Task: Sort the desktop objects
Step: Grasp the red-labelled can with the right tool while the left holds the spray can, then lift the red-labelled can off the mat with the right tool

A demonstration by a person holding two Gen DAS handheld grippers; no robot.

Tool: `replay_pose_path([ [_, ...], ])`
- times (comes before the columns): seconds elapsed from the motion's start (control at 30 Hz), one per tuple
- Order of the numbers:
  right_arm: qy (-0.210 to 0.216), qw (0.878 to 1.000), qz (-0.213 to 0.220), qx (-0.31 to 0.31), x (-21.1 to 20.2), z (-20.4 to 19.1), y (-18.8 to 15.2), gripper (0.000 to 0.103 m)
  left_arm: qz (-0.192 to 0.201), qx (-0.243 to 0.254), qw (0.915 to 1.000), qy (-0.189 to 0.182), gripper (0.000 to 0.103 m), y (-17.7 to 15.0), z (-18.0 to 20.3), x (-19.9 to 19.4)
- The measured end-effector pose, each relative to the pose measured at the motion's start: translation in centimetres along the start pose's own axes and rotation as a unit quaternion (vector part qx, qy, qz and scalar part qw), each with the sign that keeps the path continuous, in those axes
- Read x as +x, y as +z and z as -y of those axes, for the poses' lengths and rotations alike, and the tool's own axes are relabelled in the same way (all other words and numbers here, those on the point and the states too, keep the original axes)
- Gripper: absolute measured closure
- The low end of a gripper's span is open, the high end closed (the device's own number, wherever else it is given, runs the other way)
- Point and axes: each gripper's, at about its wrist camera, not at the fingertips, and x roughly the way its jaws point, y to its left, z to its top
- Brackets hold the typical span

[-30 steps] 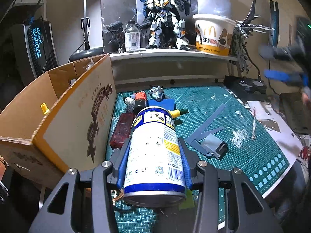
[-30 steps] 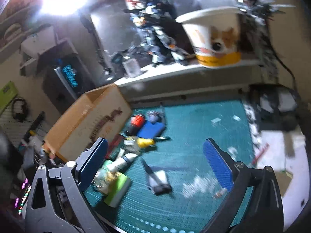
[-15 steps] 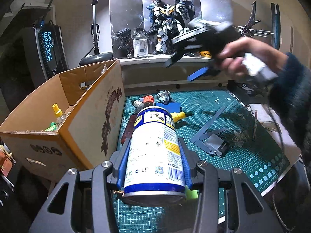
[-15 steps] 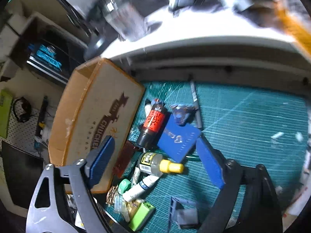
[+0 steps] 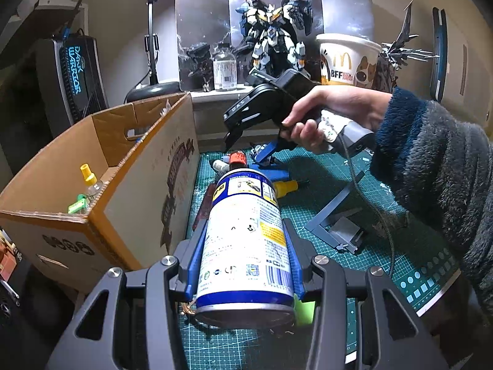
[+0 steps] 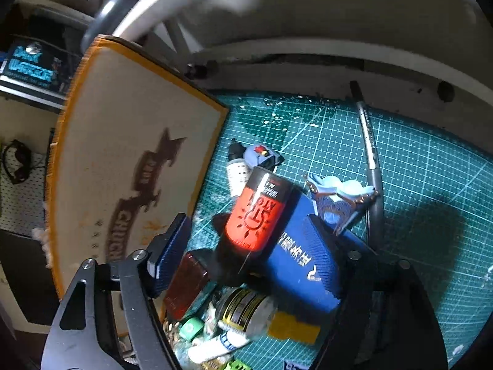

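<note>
Left tool (image 5: 245,265) grips a can (image 5: 246,240), box (image 5: 129,191) at frame left. Right tool (image 6: 246,240) gapes over a red bottle (image 6: 258,212) amid clutter.

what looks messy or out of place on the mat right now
The clutter beside the cardboard box: a red-labelled bottle lies tipped over, its lower end resting on a blue case, with tubes and bottles jumbled below. White scraps are scattered over the green cutting mat.

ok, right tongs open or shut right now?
Open. The right tongs have their blue pads spread wide on either side of the red can, touching neither side of it.
</note>
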Motion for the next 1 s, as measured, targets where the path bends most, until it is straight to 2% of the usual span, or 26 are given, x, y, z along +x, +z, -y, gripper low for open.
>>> replay_pose_path([
  [0.1, 0.003, 1.0, -0.006, 0.002, 1.0, 0.1, -0.1, 0.039, -0.004, 0.001, 1.0, -0.001, 0.058, -0.1, -0.1, 0.3],
  [0.23, 0.005, 1.0, -0.002, -0.004, 1.6, 0.0, -0.4, 0.042, -0.01, 0.005, 0.9998, 0.017, 0.058, -0.5, -0.4, 0.7],
  [0.33, -0.004, 1.0, 0.001, -0.009, 1.6, -0.1, -0.8, 0.056, -0.019, -0.007, 0.9997, 0.011, 0.058, -0.7, -0.9, 0.9],
  [0.6, 0.009, 1.0, 0.014, -0.02, 1.0, -0.1, -2.0, 0.07, -0.017, -0.006, 0.9997, 0.014, 0.058, -0.8, -0.8, 0.3],
  [0.87, 0.023, 0.998, 0.046, -0.038, -3.5, -0.5, -3.3, 0.071, -0.012, -0.001, 0.9998, 0.013, 0.058, -0.8, -0.2, -0.6],
  [1.0, 0.03, 0.997, 0.06, -0.048, -5.9, -0.7, -4.3, 0.075, -0.01, 0.003, 0.9999, 0.007, 0.058, -0.8, 0.5, -1.2],
])
